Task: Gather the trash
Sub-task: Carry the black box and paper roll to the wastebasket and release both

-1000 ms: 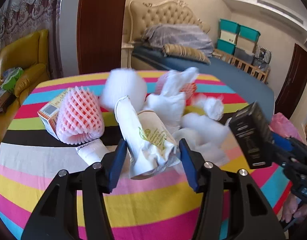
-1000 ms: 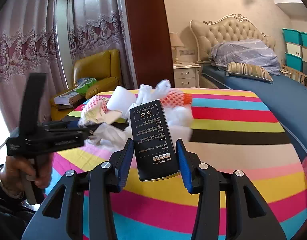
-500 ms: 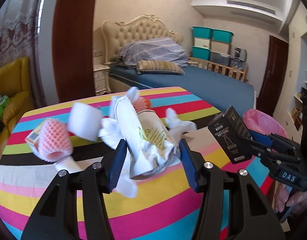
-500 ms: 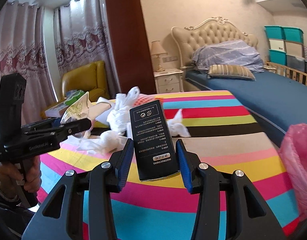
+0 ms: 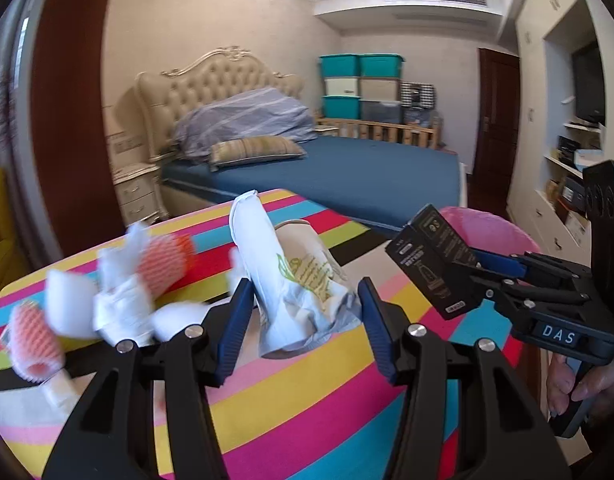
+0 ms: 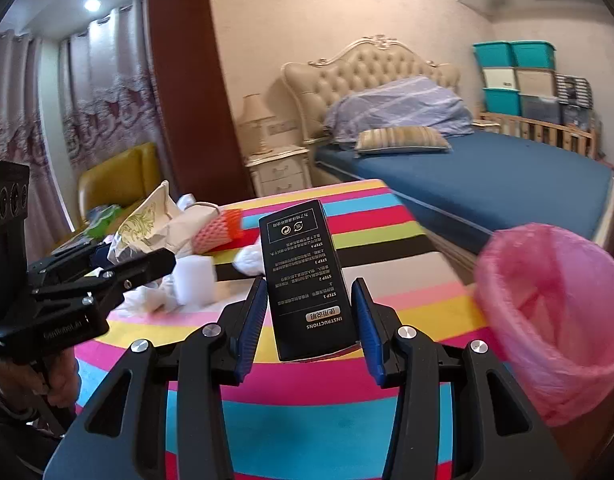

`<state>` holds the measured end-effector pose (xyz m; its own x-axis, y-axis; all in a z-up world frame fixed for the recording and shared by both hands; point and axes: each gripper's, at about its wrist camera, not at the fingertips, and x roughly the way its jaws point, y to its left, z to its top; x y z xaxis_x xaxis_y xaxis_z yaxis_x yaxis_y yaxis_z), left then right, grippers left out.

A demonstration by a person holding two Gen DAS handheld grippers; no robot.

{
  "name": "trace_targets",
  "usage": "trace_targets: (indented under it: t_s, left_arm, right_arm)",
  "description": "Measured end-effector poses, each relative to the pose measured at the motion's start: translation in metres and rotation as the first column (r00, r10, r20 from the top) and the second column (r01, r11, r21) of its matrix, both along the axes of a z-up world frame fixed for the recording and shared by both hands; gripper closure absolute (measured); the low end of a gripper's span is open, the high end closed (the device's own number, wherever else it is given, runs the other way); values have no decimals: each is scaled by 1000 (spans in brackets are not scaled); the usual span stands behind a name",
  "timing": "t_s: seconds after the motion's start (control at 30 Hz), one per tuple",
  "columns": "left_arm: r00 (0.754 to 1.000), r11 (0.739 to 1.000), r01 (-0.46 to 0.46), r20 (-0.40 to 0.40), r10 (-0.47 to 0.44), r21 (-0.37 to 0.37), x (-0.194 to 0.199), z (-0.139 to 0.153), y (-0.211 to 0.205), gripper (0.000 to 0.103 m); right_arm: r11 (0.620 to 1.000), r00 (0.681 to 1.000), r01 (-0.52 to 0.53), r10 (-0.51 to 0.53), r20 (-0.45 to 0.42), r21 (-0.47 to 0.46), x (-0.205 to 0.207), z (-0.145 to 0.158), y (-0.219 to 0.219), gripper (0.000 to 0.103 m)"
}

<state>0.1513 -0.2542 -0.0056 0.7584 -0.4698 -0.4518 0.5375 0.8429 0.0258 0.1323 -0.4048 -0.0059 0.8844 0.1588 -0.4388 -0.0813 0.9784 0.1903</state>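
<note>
Your left gripper (image 5: 305,308) pinched a crumpled cup (image 5: 303,280); your right gripper (image 6: 309,312) pinched a black box (image 6: 307,280) near the pink-lined bin (image 6: 555,316).

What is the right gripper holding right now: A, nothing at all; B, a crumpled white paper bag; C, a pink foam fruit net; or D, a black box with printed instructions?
D: in the right wrist view the right gripper has its blue pads closed on the sides of the black box, while the white paper bag sits in the left gripper.
</note>
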Motion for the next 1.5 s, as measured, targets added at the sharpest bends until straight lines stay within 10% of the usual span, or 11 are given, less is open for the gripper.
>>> trace_targets:
  t_s: [0.63, 1.23, 1.5]
  left_arm:
    - [946, 949, 313, -79, -315, -38, 23, -6, -182, 51]
    - [877, 890, 445, -155, -455, -93, 55, -25, -303, 48]
    - [929, 939, 339, -138, -344, -62, 68, -33, -272, 20]
  right_arm:
    - [943, 943, 331, -332, -39, -28, -21, -2, -144, 61]
    - [907, 903, 422, -419, -96, 13, -14, -27, -227, 59]
    - [882, 882, 469, -465, -81, 43, -23, -23, -232, 43]
